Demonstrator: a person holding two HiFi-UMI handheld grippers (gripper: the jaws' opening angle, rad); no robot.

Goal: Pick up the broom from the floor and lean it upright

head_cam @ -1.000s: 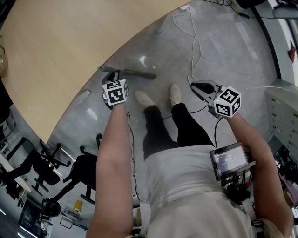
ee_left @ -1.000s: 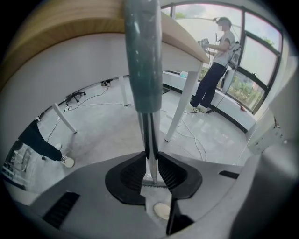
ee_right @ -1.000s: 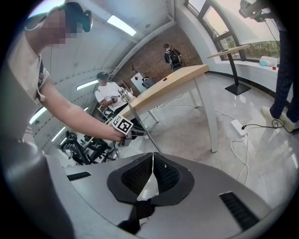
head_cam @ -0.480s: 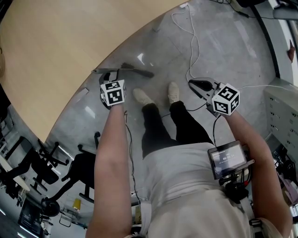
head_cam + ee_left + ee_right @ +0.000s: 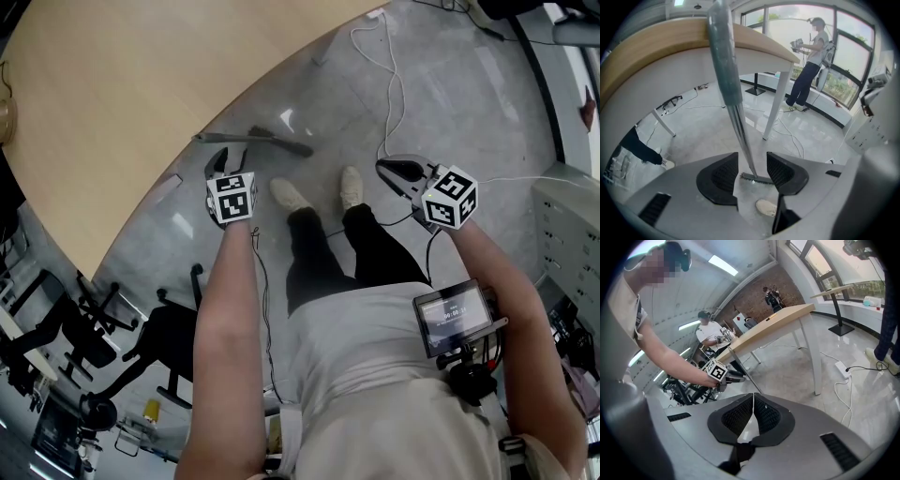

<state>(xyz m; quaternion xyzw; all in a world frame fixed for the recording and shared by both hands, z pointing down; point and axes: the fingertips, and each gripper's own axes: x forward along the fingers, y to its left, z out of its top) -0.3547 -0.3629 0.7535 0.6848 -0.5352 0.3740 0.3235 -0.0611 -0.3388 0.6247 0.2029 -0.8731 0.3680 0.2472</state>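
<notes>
While the grey long-handled broom [image 5: 272, 142] stands tilted against the curved edge of the light wooden worktop [image 5: 112, 94], left of centre in the upper half of the head view, we see its brush end down on the grey polished floor [image 5: 450, 103]. In the left gripper view the broom [image 5: 725, 61] climbs from the lower middle of the frame to the top, crossing the worktop's rim [image 5: 661, 40].

The left gripper [image 5: 230, 157] sits just below the broom in the head view. Its jaws have just been opening and now stand wide apart. The handle passes between them [image 5: 752, 160], but we see a gap on either side, so neither pad presses on it.

The right gripper [image 5: 386, 169] hangs right of centre, well apart from the broom. Its jaws [image 5: 753, 404] are closed together with nothing between them.

A pair of white shoes [image 5: 292, 199] stands on the floor between the two grippers, and a white cable [image 5: 389, 84] trails above them.
</notes>
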